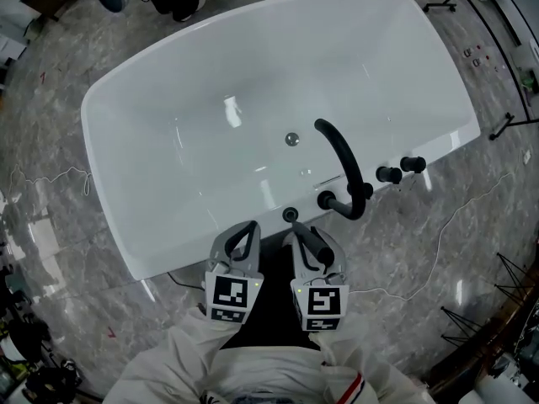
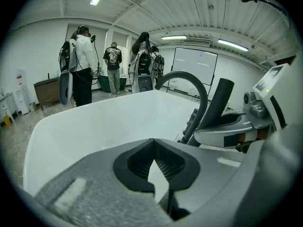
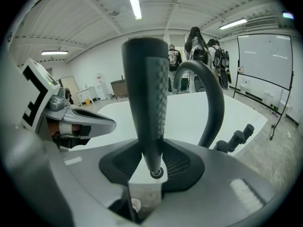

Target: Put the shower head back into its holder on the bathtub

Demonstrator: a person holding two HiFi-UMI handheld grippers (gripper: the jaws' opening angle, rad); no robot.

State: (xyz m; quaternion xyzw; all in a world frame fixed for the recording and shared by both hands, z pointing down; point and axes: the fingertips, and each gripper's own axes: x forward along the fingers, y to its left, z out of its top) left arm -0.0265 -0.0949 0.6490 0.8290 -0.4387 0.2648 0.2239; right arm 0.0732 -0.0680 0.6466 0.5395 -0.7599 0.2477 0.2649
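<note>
— Where is the shower head (image 3: 147,89) seen?
— It is clamped between the jaws of the right gripper (image 3: 152,145); the black handle is gripped near its lower end and stands upright out of the jaws; its ringed tip is seen low between the pads.
— And relative to the tub (image 1: 210,141)?
— In the head view it is held just over the near rim, beside the round black holder (image 1: 290,215); whether the two touch cannot be told; a curved spout (image 1: 341,154) and two knobs (image 1: 389,174) are set on the rim to the right.
— How are the jaws of the left gripper (image 2: 154,143) set?
— They are closed tip to tip with nothing between them; that gripper is held just beside the right one, apart from the shower head.
— What else is shown?
— A marbled floor (image 1: 67,251) is seen around the tub; people (image 2: 83,65) are seen standing beyond its far end.
</note>
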